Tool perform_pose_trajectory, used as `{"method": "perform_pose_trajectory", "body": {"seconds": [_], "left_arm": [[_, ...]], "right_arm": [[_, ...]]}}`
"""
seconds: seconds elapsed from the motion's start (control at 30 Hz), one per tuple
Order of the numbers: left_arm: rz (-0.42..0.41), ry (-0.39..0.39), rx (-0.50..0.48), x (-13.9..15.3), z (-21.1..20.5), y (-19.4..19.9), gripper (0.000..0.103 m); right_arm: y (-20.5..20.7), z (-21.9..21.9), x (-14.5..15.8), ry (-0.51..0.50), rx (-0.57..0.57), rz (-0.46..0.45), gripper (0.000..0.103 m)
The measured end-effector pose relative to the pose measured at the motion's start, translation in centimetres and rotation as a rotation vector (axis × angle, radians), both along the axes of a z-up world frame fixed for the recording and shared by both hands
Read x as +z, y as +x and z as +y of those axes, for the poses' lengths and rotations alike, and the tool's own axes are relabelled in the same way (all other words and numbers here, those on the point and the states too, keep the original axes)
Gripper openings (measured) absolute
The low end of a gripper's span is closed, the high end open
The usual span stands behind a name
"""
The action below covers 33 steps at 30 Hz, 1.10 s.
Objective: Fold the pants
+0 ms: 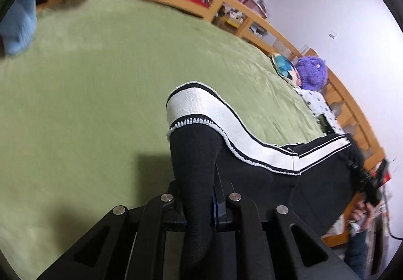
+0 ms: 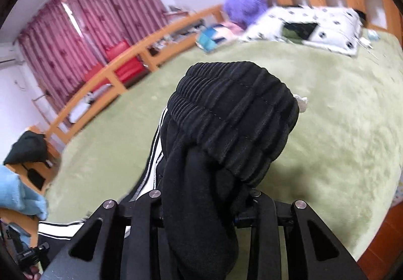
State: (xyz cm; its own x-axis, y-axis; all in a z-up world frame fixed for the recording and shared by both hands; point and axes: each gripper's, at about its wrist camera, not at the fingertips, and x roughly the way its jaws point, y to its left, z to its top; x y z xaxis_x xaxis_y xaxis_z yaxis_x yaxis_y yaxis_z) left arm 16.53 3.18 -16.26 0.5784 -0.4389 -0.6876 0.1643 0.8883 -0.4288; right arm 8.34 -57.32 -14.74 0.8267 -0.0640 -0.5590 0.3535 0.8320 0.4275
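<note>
Left tool [image 1: 199, 194] clamped on pants [image 1: 252, 144] at striped leg end; right tool [image 2: 204, 194] pinching gathered waistband, pads hidden by cloth, so probably gripped. Pants lifted over green bed [image 1: 100, 93], stretched between both tools. Spotted pillow [image 2: 314, 25], purple plush [image 2: 241, 2] near headboard.
</note>
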Motion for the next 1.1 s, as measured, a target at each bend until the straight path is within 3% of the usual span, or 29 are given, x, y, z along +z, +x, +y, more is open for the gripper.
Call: {"method": "perform_pose_trajectory", "body": {"seconds": [0.2, 0.3, 0.4, 0.47, 0.53, 0.6, 0.63, 0.67, 0.87, 1.03, 1.1], "left_arm": [[-0.048, 0.086, 0.159, 3.3, 9.3, 0.4, 0.012], [-0.045, 0.158, 0.196, 3.3, 11.7, 0.7, 0.013], [0.018, 0.168, 0.18, 1.1, 12.5, 1.7, 0.014], [0.062, 0.228, 0.212, -0.8, 12.5, 2.4, 0.022], [0.109, 0.297, 0.269, -2.4, 12.8, 2.6, 0.031], [0.119, 0.283, 0.32, -3.0, 13.4, 2.1, 0.035], [0.12, 0.263, 0.321, -3.1, 13.5, 1.7, 0.044], [0.115, 0.243, 0.317, -3.0, 13.7, 1.1, 0.051], [0.064, 0.215, 0.232, -2.6, 11.8, -4.9, 0.059], [0.161, 0.216, 0.181, -7.6, 10.2, -9.5, 0.058], [0.098, 0.272, 0.167, -7.4, 9.7, -11.0, 0.059]], "right_arm": [[2.7, 7.7, 0.4, 0.048, 0.153, -0.021, 0.03], [5.1, 11.1, -1.9, 0.091, 0.214, 0.015, 0.03], [7.7, 13.3, -5.1, 0.1, 0.235, 0.116, 0.031], [8.8, 13.3, -7.0, 0.06, 0.204, 0.19, 0.034], [9.0, 12.3, -8.6, 0.094, 0.204, 0.263, 0.042], [8.3, 11.4, -9.9, 0.15, 0.212, 0.324, 0.047], [7.6, 11.1, -10.1, 0.152, 0.21, 0.339, 0.048], [6.5, 11.1, -9.9, 0.127, 0.198, 0.351, 0.05], [2.1, 13.2, -6.5, -0.011, 0.181, 0.306, 0.051], [0.9, 19.5, -3.9, -0.057, 0.312, 0.235, 0.052], [1.0, 22.8, -3.8, -0.075, 0.389, 0.225, 0.052]]}}
